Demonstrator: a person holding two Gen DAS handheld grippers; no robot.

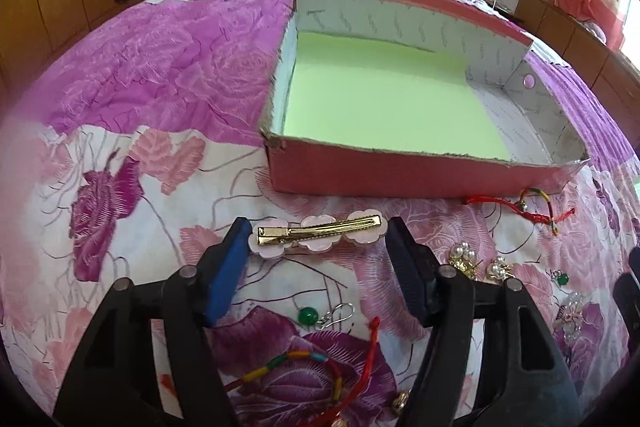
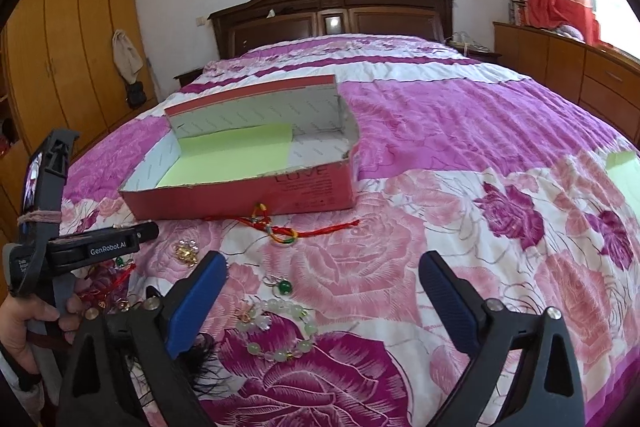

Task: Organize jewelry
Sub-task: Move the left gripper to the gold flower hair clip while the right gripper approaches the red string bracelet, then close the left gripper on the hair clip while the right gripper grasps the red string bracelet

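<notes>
Fingers (image 1: 224,267) of the left gripper (image 1: 316,239) stand wide apart, blue pads flanking a pink flower hair clip (image 1: 318,233) that lies gold clasp up on the bedspread (image 1: 160,67); whether the pads touch its ends cannot be told. That clip sits just in front of the red box (image 1: 400,179), whose green-lined floor holds nothing. Between the clip and the camera lie a green bead earring (image 1: 316,315) and a multicoloured cord bracelet (image 1: 304,367). Close against the box's front wall, toward its right end, lies a red cord bracelet (image 1: 528,207), and nearer the camera from there sits a cluster of pearl earrings (image 1: 472,259).

Fingers (image 2: 196,295) of the right gripper (image 2: 320,291) are likewise spread wide and hold nothing. Between them, well in front of the box (image 2: 240,195), rest a pale green bead bracelet (image 2: 280,331) and a second green bead earring (image 2: 282,285). The red cord bracelet (image 2: 276,227) shows here just before the box's front wall, with a gold piece (image 2: 186,251) near the box's left corner. The left gripper's body (image 2: 92,247) appears at the left edge, held by a hand (image 2: 28,327)
</notes>
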